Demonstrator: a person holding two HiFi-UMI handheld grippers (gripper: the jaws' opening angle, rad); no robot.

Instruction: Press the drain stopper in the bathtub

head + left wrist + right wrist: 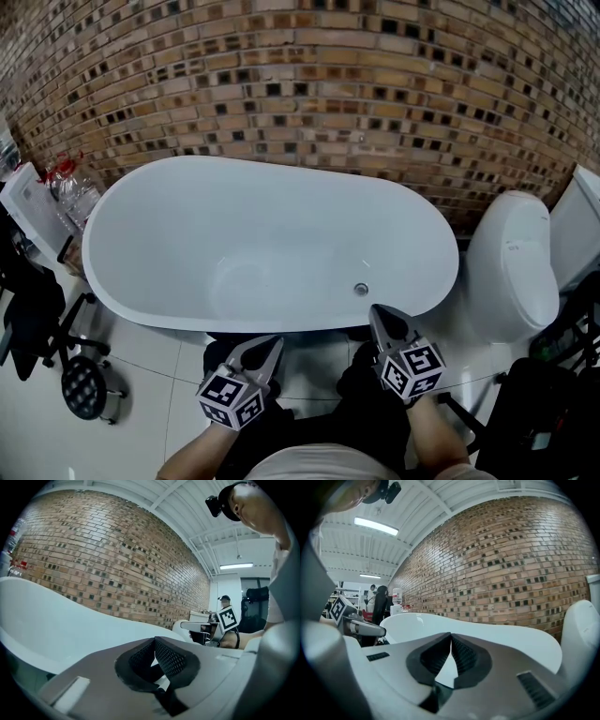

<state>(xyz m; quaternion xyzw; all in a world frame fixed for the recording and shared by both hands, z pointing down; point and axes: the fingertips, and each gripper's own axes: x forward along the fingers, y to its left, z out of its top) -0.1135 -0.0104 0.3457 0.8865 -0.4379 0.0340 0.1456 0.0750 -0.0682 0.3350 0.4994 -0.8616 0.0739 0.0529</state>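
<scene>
A white oval bathtub (150, 202) stands against the brick wall. Its small round metal drain stopper (361, 289) sits on the tub floor near the right end. My left gripper (274, 343) is held outside the tub, below its near rim, jaws shut with nothing between them. My right gripper (378, 312) hangs just outside the near rim, a little below and right of the stopper, also shut and empty. In the left gripper view the shut tips (154, 641) point along the tub rim (56, 620). The right gripper view shows shut tips (450, 635) before the tub (497, 634).
A white toilet (511, 258) stands right of the tub. At the left are a rolling chair base (86, 384), water bottles (70, 187) and a white box (28, 202). Dark gear (553, 412) fills the lower right. The floor is pale tile.
</scene>
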